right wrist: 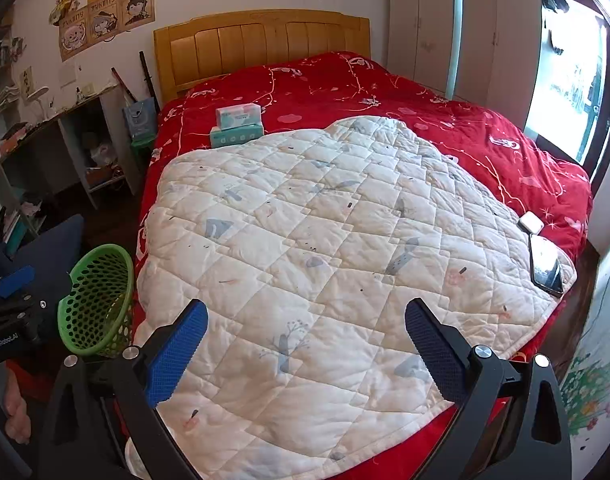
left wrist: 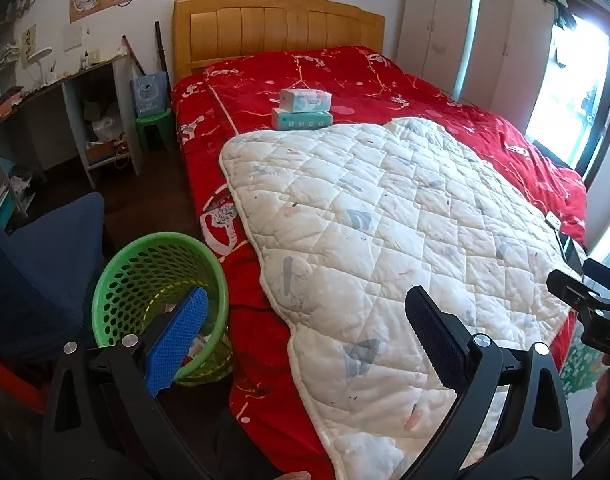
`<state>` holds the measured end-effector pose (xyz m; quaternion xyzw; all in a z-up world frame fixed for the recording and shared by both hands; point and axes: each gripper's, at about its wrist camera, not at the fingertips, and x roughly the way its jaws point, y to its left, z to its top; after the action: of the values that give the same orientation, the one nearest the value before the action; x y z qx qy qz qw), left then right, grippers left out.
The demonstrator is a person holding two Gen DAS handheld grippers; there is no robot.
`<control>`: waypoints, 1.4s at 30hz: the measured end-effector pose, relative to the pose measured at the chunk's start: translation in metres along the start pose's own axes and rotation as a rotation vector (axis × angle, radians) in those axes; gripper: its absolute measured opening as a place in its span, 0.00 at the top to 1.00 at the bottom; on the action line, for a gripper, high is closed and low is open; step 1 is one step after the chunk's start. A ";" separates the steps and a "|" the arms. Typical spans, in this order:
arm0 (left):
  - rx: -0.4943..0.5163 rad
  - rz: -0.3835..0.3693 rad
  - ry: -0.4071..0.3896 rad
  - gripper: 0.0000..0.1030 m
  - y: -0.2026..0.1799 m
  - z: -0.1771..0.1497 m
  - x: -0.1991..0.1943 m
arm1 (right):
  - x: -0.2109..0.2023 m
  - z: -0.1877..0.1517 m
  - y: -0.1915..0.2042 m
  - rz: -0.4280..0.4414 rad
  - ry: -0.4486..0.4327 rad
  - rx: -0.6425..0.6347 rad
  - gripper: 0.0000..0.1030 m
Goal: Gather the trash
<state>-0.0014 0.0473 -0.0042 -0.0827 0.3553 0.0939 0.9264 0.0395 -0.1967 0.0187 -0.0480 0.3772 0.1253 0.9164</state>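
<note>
1. We see the green basket (left wrist: 161,304), a round bin of perforated plastic, standing upright on the dark floor just beside the bed's left edge.
2. We note scraps of trash (left wrist: 197,346) lying in its bottom, too blurred to identify.

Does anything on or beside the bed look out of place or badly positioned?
Yes. The green basket beside the bed leans instead of standing upright. The phone lies at the very corner of the white quilt, close to the bed edge, where it might slide off. The two tissue packs are stacked neatly.
</note>
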 end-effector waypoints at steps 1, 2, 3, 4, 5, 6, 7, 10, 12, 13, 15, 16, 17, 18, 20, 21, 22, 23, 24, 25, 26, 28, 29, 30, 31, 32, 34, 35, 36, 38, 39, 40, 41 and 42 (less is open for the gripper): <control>0.003 0.003 -0.002 0.05 -0.001 0.000 -0.001 | 0.000 0.000 0.000 -0.001 0.000 -0.001 0.07; 0.004 0.005 -0.005 0.05 -0.001 0.000 -0.001 | 0.000 0.000 0.000 -0.003 -0.002 -0.002 0.07; 0.006 0.007 -0.008 0.05 -0.002 0.000 -0.002 | 0.000 0.000 -0.001 -0.005 -0.004 -0.002 0.07; 0.006 0.011 -0.011 0.05 -0.002 0.001 -0.002 | -0.001 0.001 0.000 -0.009 -0.006 -0.004 0.07; 0.007 0.013 -0.012 0.05 -0.002 0.001 -0.002 | -0.001 0.001 -0.001 -0.011 -0.007 -0.006 0.07; 0.007 0.013 -0.013 0.05 -0.003 0.001 -0.002 | -0.001 0.002 -0.001 -0.014 -0.009 -0.009 0.07; 0.006 0.013 -0.012 0.05 -0.003 0.002 -0.002 | -0.001 0.002 -0.001 -0.016 -0.010 -0.009 0.07; 0.003 0.013 -0.011 0.05 -0.003 0.002 -0.001 | -0.001 0.003 -0.002 -0.019 -0.011 -0.009 0.07; 0.004 0.014 -0.012 0.05 -0.003 0.002 -0.001 | -0.001 0.003 -0.003 -0.018 -0.011 -0.008 0.07; 0.005 0.014 -0.013 0.05 -0.004 0.002 -0.001 | -0.001 0.003 -0.003 -0.020 -0.011 -0.008 0.07; 0.003 0.014 -0.012 0.05 -0.003 0.002 -0.001 | -0.001 0.003 -0.003 -0.019 -0.010 -0.010 0.07; 0.002 0.015 -0.011 0.05 -0.004 0.002 0.000 | -0.001 0.003 -0.003 -0.018 -0.012 -0.009 0.07; 0.001 0.015 -0.010 0.05 -0.003 0.002 0.000 | -0.001 0.004 -0.004 -0.018 -0.013 -0.010 0.07; 0.001 0.015 -0.012 0.05 -0.003 0.002 0.000 | -0.001 0.004 -0.003 -0.019 -0.011 -0.008 0.07; 0.003 0.016 -0.013 0.05 -0.003 0.002 0.000 | -0.001 0.004 -0.003 -0.018 -0.010 -0.008 0.07; 0.002 0.017 -0.015 0.05 -0.003 0.002 0.000 | -0.001 0.004 -0.003 -0.019 -0.010 -0.008 0.07; 0.002 0.017 -0.016 0.05 -0.003 0.001 0.001 | -0.001 0.004 -0.003 -0.020 -0.011 -0.009 0.07; 0.001 0.018 -0.016 0.05 -0.003 0.001 0.001 | -0.001 0.004 -0.003 -0.019 -0.011 -0.009 0.07; 0.000 0.019 -0.017 0.05 -0.003 0.001 0.001 | -0.001 0.004 -0.003 -0.019 -0.011 -0.010 0.07; -0.001 0.019 -0.018 0.05 -0.003 0.000 0.001 | 0.000 0.004 -0.003 -0.022 -0.011 -0.012 0.07; -0.001 0.019 -0.018 0.05 -0.003 0.000 0.001 | 0.000 0.005 -0.004 -0.023 -0.011 -0.012 0.07; 0.000 0.019 -0.018 0.05 -0.003 0.000 0.001 | 0.000 0.005 -0.004 -0.020 -0.011 -0.011 0.07; 0.000 0.019 -0.018 0.05 -0.002 0.000 0.001 | 0.000 0.006 -0.004 -0.020 -0.011 -0.011 0.07; -0.001 0.019 -0.017 0.05 -0.003 0.001 0.001 | 0.000 0.006 -0.004 -0.021 -0.011 -0.012 0.07; -0.002 0.019 -0.017 0.05 -0.002 0.001 0.001 | 0.001 0.007 -0.004 -0.022 -0.011 -0.013 0.07; -0.001 0.017 -0.017 0.05 -0.002 0.001 0.001 | 0.000 0.007 -0.004 -0.021 -0.011 -0.013 0.07; -0.002 0.018 -0.017 0.05 -0.003 0.000 0.001 | 0.001 0.007 -0.004 -0.021 -0.010 -0.014 0.07; -0.003 0.019 -0.017 0.05 -0.003 0.000 0.000 | 0.001 0.007 -0.004 -0.022 -0.010 -0.015 0.07; -0.002 0.019 -0.016 0.05 -0.003 -0.001 0.000 | 0.001 0.007 -0.004 -0.021 -0.010 -0.014 0.07; -0.001 0.019 -0.017 0.05 -0.003 -0.001 0.000 | 0.001 0.007 -0.005 -0.020 -0.011 -0.012 0.07; -0.001 0.020 -0.017 0.05 -0.003 -0.001 0.000 | 0.001 0.007 -0.004 -0.021 -0.011 -0.012 0.07; -0.001 0.020 -0.018 0.05 -0.003 -0.001 0.000 | 0.001 0.007 -0.004 -0.020 -0.009 -0.012 0.07; -0.001 0.021 -0.021 0.05 -0.003 -0.001 0.000 | 0.000 0.007 -0.004 -0.020 -0.010 -0.013 0.07; -0.001 0.023 -0.024 0.05 -0.003 -0.001 0.000 | 0.000 0.007 -0.004 -0.022 -0.012 -0.013 0.07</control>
<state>-0.0015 0.0439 -0.0047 -0.0781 0.3449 0.1058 0.9294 0.0454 -0.1994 0.0231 -0.0571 0.3705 0.1181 0.9195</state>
